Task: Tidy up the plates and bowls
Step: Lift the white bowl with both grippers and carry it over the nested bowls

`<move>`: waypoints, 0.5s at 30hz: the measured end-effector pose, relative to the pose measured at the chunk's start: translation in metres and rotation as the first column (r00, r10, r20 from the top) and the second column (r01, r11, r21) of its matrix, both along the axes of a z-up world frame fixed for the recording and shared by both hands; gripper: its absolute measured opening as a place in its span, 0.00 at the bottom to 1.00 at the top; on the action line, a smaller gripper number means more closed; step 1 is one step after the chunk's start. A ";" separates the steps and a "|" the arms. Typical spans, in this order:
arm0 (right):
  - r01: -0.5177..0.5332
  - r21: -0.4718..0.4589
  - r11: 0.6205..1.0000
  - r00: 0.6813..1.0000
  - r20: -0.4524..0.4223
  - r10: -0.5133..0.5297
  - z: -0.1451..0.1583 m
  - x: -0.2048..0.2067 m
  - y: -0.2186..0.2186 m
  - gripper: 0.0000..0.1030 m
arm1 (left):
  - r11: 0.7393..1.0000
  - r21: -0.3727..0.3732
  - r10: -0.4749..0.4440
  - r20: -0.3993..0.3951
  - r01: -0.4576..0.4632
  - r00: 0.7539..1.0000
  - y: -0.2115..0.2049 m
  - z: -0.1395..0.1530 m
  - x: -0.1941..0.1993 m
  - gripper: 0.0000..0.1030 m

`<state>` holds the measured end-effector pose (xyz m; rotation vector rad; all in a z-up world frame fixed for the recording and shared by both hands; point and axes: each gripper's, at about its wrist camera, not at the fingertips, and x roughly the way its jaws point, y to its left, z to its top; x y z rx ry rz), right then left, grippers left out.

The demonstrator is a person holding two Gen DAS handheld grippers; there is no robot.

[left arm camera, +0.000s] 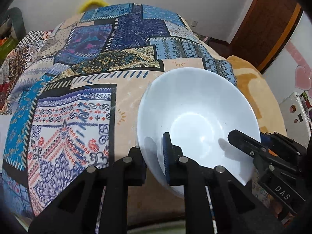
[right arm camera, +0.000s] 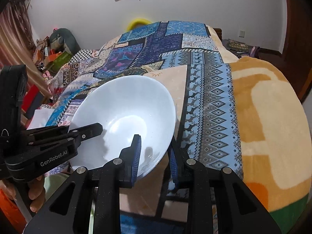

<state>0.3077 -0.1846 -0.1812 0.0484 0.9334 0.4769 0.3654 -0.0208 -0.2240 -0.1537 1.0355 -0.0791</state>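
A white bowl (left arm camera: pixel 197 117) is held tilted above a bed with a patchwork cover. My left gripper (left arm camera: pixel 154 161) is shut on the bowl's near left rim, one blue-padded finger inside and one outside. My right gripper (left arm camera: pixel 239 140) enters from the right and grips the opposite rim. In the right wrist view the same bowl (right arm camera: pixel 124 113) fills the centre. My right gripper (right arm camera: pixel 154 156) is shut on its near right rim, one pad inside and one outside. My left gripper (right arm camera: pixel 93 130) reaches in from the left with a finger inside the bowl.
The patchwork bedcover (left arm camera: pixel 109 44) spreads behind and under the bowl, with an orange and cream blanket (right arm camera: pixel 269 117) on the right. A cluttered corner with boxes (right arm camera: pixel 52 54) lies at far left. A wooden door (left arm camera: pixel 269 25) and a white case (left arm camera: pixel 296 111) stand at right.
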 end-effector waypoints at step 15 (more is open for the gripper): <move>-0.025 0.032 0.999 0.998 0.067 0.023 0.046 -0.052 0.021 0.24 | 0.999 0.004 0.031 0.094 -0.032 0.995 0.018 0.060 -0.071 0.13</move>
